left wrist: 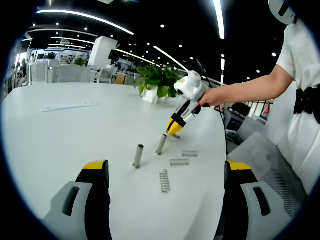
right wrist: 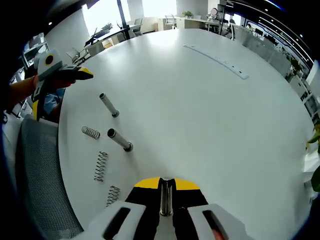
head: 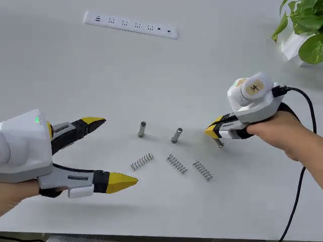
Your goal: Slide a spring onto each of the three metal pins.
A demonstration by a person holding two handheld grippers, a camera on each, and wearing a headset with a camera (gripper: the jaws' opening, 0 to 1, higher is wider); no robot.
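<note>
One broad white table (head: 60,65) carries everything, with a leafy plant (head: 303,25) at its far right corner and a white power strip (head: 130,24) lying farther back. My left gripper (head: 108,151) hovers at the near left, its yellow-tipped jaws spread wide and holding nothing. My right gripper (head: 214,132) is low at the right, its jaws pinching one metal pin (right wrist: 166,197). Between the grippers, the left pin (head: 142,129) and the middle pin (head: 176,134) stand upright. Just in front of them the left spring (head: 142,161), middle spring (head: 176,164) and right spring (head: 202,170) lie loose on the table.
</note>
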